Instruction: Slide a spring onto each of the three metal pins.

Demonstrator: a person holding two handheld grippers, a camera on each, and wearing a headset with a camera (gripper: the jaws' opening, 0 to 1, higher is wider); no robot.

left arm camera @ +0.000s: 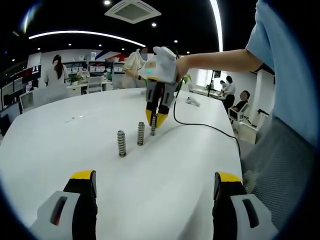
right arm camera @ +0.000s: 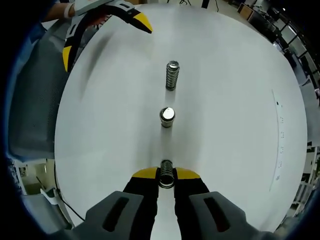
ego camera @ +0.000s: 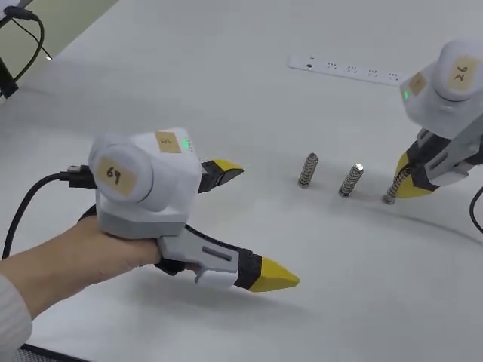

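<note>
Far left: a hand (ego camera: 75,256) wrapped round the left gripper (ego camera: 260,225), with a black cable (ego camera: 30,200) trailing off its back. Jaws flung wide, yellow tips well apart, nothing between them, low over the white table (ego camera: 226,75). Same story from the left gripper view: gaping open, all three springs well ahead.

On to the middle now: first spring (ego camera: 308,170) standing upright, first pin (ego camera: 312,157) capping it. Near it to the right, second spring (ego camera: 352,180), leaning a touch, bright top of the second pin (ego camera: 358,167) showing above. (Further back, flat on the table, a white power strip (ego camera: 347,69).)

And on the right: third spring (ego camera: 392,192), tilted, foot on the table, pinched near its top by the right gripper (ego camera: 404,185). Clamped snugly on it in the right gripper view too. Pin inside or not? Impossible to tell.
</note>
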